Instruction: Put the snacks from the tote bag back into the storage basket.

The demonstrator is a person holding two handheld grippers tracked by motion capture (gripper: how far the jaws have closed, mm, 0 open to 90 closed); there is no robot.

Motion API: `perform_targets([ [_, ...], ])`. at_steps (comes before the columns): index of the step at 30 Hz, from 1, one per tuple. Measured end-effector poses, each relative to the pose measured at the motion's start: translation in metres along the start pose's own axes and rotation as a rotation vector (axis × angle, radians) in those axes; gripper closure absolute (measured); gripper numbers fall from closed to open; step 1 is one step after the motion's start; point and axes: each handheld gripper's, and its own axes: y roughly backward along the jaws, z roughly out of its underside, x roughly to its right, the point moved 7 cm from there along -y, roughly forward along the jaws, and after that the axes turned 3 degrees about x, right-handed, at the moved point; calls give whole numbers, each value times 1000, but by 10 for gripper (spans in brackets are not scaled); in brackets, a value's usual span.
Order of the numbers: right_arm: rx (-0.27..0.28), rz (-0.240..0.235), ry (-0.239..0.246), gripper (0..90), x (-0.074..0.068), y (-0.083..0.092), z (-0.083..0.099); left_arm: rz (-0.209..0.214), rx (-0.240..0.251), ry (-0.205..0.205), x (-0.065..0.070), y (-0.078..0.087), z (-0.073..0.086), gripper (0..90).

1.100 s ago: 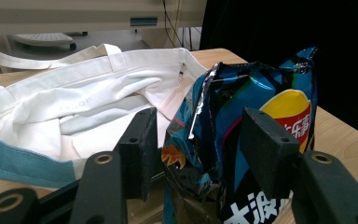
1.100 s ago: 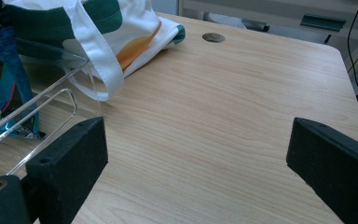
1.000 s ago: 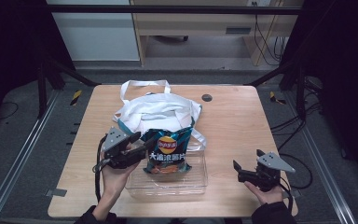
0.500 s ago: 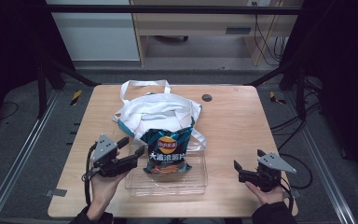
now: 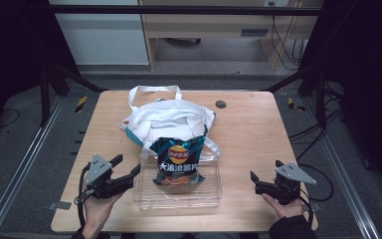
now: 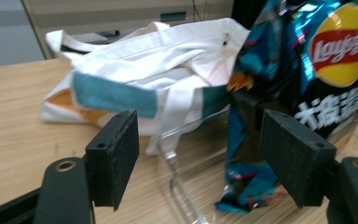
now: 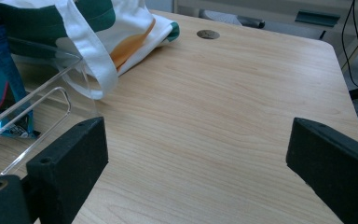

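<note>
Comparing this moment with the two earlier high views, I find the left gripper has let go of the Lay's crisp bag and drawn back toward the near left corner of the desk. Its jaws have just been opening; the fingers now stand spread wide with nothing pinched between them. My judgement: the placing step is finished, since the bag stands upright on its own inside the clear plastic tray, leaning back against the white tote bag behind it.

Relative position, left side: in the high view the gripper sits just left of the tray, apart from the bag. In the left gripper view the bag fills the upper right, partly behind the right-hand finger, and the tray's near wall runs between the two fingers. No contact with the bag or the tray is evident.

Right side: the right gripper rests near the desk's right edge, well apart from tray and bag. Its fingers are spread, holding nothing, with bare desk between them.
</note>
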Motion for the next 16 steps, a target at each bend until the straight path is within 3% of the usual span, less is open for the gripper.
perform_targets([
  [4,-6,6,-1,58,1,0,1,-48,-18,26,-19,1,15,273],
  [8,-17,12,-1,60,1,-1,2,-86,-31,25,-33,-3,24,275],
  [16,-29,21,-4,60,3,-2,3,-117,-50,33,-45,-6,32,276],
])
